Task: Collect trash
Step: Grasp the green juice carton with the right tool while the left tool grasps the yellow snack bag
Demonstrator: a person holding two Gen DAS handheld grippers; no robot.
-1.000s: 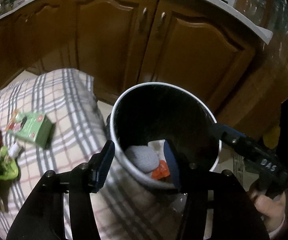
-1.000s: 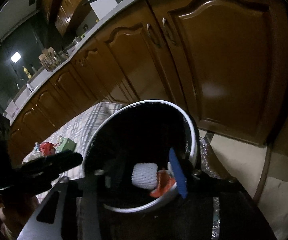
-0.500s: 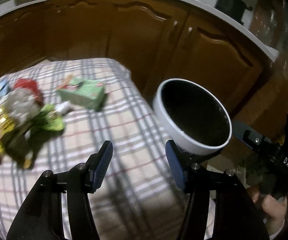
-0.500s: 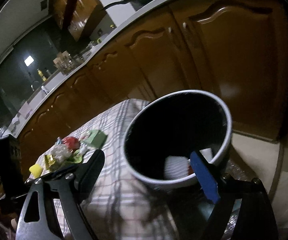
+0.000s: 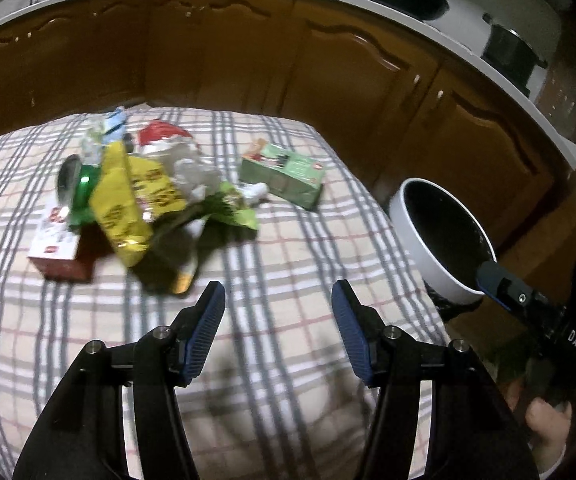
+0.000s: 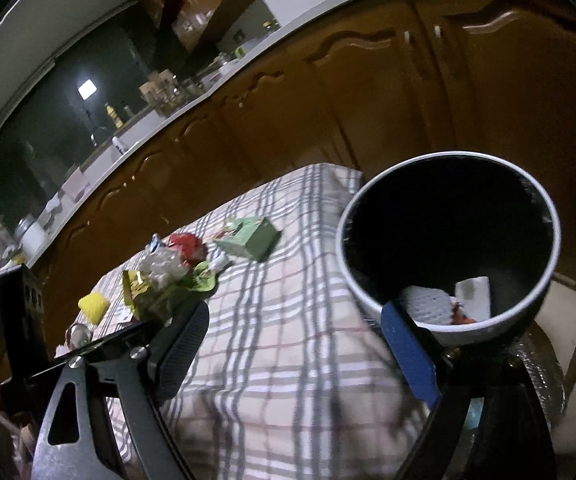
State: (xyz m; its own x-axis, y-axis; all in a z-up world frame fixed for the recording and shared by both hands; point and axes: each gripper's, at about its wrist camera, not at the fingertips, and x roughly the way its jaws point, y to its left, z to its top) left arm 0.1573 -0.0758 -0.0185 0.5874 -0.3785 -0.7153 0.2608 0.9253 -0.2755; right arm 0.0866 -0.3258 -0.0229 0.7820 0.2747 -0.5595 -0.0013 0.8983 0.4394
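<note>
Right wrist view showed the bin already holding a few scraps, beside the checked tablecloth. Most trash remained: a wrapper pile and green carton lay on the cloth. Left gripper and right gripper both stood apart, empty.

Litter heaped on a checked tablecloth, bin waiting at the table's edge

A crumpled pile of wrappers lies beside a green cardboard carton resting flat. The white round bin with black liner stands just off the cloth, holding white netting and scraps.
</note>
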